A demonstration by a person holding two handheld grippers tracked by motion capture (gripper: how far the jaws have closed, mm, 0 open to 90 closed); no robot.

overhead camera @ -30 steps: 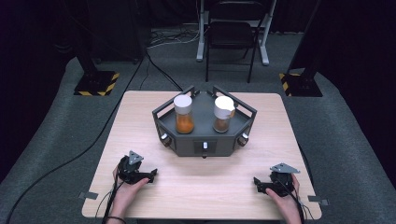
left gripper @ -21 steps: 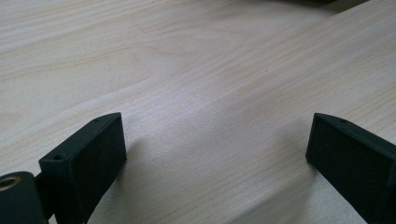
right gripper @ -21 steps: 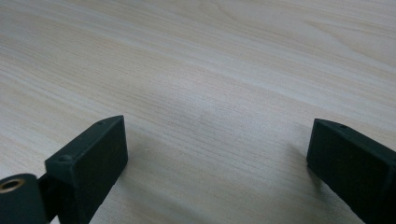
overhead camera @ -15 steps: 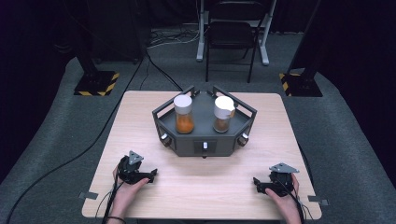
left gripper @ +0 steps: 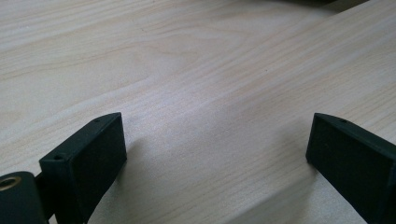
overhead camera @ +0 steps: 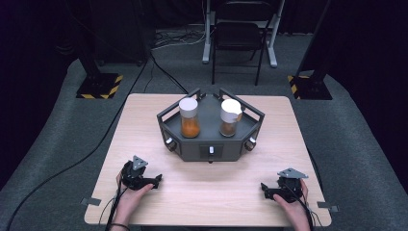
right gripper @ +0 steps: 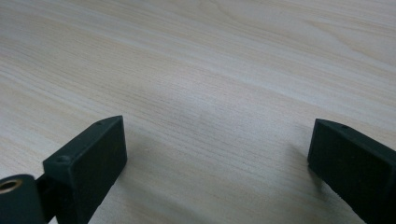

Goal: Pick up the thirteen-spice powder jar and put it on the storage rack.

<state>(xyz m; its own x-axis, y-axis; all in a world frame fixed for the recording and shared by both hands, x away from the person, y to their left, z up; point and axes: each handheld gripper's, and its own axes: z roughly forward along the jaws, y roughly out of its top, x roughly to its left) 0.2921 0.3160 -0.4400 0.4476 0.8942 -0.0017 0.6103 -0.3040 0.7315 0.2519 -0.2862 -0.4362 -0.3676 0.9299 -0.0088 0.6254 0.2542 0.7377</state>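
At the worktop's (overhead camera: 207,187) near edge both tools are resting, nothing between the jaws; left tool (overhead camera: 153,181) is sitting spread wide; right tool (overhead camera: 267,189) has just been opening its jaws, now released, so a reach seems due; the two jars are standing upright in the grey tray (overhead camera: 166,120) mid-worktop, well apart from both tools; orange jar (overhead camera: 189,118) left, brown jar (overhead camera: 229,118) right, white lids on.

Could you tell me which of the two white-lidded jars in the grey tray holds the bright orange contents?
The left jar, nearer the left gripper; the right jar holds darker brown contents.
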